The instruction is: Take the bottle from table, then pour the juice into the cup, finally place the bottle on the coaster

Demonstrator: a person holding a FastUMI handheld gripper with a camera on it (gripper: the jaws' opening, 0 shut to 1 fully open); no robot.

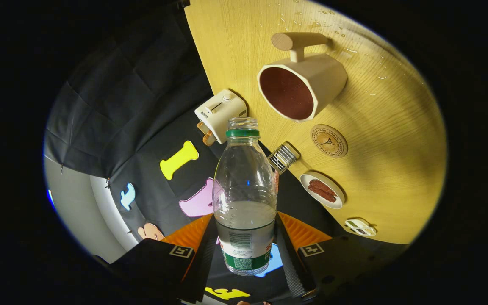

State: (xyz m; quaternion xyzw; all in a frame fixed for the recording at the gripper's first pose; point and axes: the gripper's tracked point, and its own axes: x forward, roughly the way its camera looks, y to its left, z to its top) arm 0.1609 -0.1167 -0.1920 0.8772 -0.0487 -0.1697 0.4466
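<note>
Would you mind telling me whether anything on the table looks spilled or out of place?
Yes: clear droplets lie scattered on the yellow wooden table beyond the cream mug, suggesting a spill. The fingers grip the uncapped clear plastic bottle.

The gripper (pixel 244 250) is closed on the bottle (pixel 244 195), both fingers pressing its lower body. Its uncapped mouth sits beside the cup (pixel 301 87) rim, with bare table (pixel 396 140) beyond. The toaster (pixel 220 113) stands close on the other side. The coaster (pixel 328 140) lies unobstructed, between the cup and a plate (pixel 323 190); a small rack (pixel 284 157) stands near it.
</note>
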